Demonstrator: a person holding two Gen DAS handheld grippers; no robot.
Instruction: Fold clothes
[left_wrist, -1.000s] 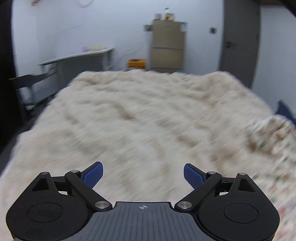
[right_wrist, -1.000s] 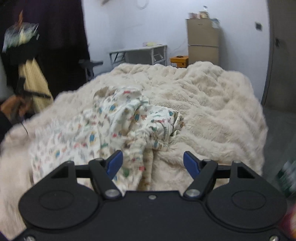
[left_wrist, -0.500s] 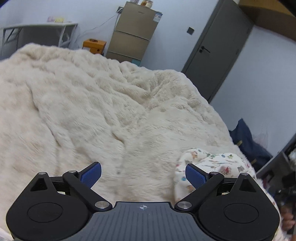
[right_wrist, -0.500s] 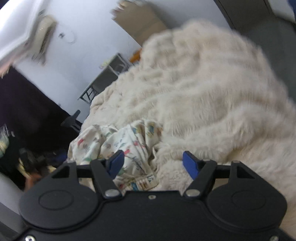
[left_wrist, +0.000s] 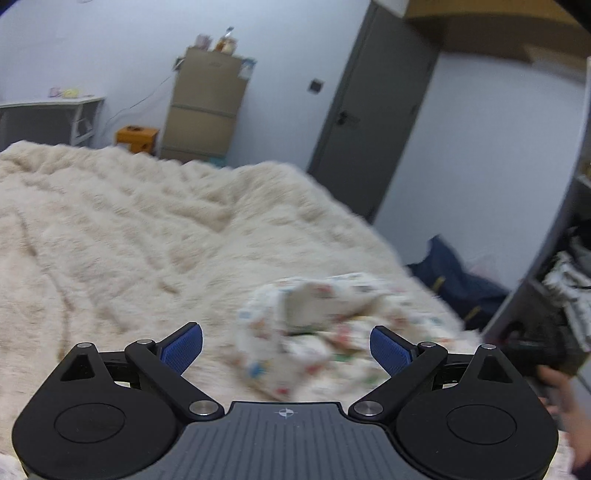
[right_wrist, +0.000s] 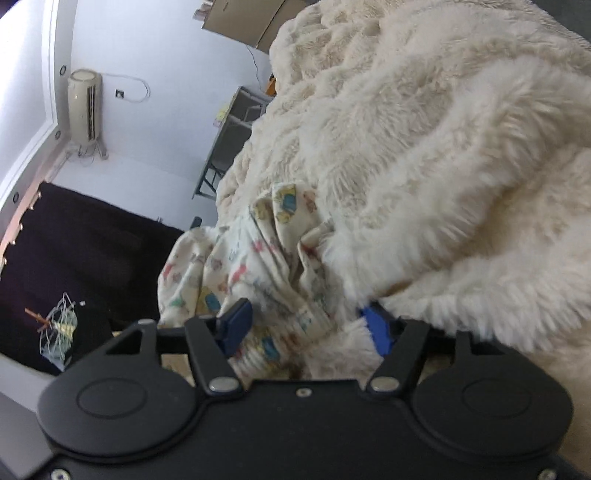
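- Both of my claws are out over the bed, and neither one holds anything yet.
- On my left claw (left_wrist: 286, 347) the two blue pads stand far apart, so it is open and empty. It hangs over the fluffy blanket (left_wrist: 122, 236) and tips down a little.
- From the left claw's camera, the little printed cloth (left_wrist: 314, 325) lies crumpled on the blanket just ahead, a bit toward the right pad. It looks blurry there.
- My right claw (right_wrist: 304, 326) is low, right at the cloth (right_wrist: 255, 266), and it is tipped over on its side — the room looks slanted from its camera.
- Its jaws are opening a little just now. A bunched bit of the cloth sits between the pads, but the pads do not press on it. One pad is partly tucked under the fur of the blanket (right_wrist: 443, 147).
- How far along am I? I think I am right at the start. The cloth is still a messy heap with no flat part and no neat fold that I can see.
- What is left — almost all of it, I think. I need to grab the cloth, spread it flat on the bed and then fold it.
- My other hand (left_wrist: 569, 410) shows at the right edge of the left claw's view, by a shelf, and it is blurry.
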